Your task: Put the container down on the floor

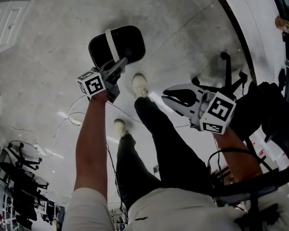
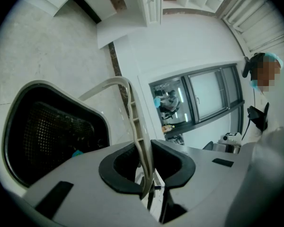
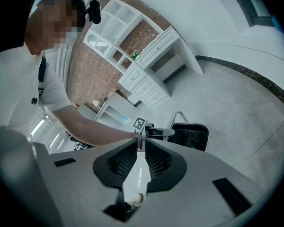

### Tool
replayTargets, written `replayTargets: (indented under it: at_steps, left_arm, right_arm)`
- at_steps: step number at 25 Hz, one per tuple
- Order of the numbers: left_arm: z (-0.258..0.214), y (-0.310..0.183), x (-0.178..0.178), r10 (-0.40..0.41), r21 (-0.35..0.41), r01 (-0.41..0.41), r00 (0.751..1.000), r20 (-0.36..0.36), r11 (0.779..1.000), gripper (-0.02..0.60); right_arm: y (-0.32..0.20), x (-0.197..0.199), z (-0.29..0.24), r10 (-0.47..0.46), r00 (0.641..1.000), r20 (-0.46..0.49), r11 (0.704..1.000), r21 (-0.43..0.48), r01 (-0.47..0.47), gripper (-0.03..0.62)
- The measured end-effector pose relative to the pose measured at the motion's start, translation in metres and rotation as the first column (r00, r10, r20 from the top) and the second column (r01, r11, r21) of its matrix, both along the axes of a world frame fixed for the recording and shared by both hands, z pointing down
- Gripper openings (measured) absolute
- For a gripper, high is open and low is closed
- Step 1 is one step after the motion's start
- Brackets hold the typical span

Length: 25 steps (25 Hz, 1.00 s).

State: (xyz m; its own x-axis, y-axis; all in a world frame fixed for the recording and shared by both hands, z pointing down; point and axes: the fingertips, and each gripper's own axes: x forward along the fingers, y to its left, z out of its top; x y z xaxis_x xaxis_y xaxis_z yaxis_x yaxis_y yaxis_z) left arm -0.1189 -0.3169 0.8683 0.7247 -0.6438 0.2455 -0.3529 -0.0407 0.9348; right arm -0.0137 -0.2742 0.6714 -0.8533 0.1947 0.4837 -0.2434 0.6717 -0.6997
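Closest in, the person's legs in black trousers (image 1: 159,153) reach down to two white shoes (image 1: 140,84) on the pale grey floor (image 1: 48,57), with a thin cable (image 1: 62,124) trailing across the floor to the left of them. The right gripper (image 1: 167,97) hovers beside the right knee. Its jaws are drawn together with only a sliver of light between the pads, and they hold nothing; through that sliver its own view shows floor and a shoe. The bare left arm stretches forward past the feet, and the left gripper (image 1: 121,64) is clamped narrowly on the white handle (image 1: 111,44) of the black container (image 1: 120,42). The left gripper view shows the thin handle strip (image 2: 137,126) pinched between the two dark pads. The container hangs from that strip, tilted so that its dark meshed inside (image 2: 52,136) faces up toward the person. It is out ahead of the shoes; whether its base touches the floor cannot be told. Farther off, the right gripper view shows white shelving (image 3: 118,37) standing against a brick wall.
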Motion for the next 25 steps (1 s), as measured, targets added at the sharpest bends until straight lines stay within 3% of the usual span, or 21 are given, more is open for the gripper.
replayTargets:
  at_steps: [16,25]
  left_arm:
    - [0.008,0.013,0.000,0.017,-0.014,-0.017,1.000,0.007,1.000,0.078]
    - [0.012,0.011,-0.005,0.023,-0.027,-0.023,1.000,0.020,0.999,0.171]
  right_arm:
    - [0.007,-0.011,0.006,-0.032,0.999,0.015,0.999,-0.008,0.032,0.052]
    - [0.009,-0.013,0.008,-0.031,0.999,0.021,0.999,-0.010,0.031,0.052]
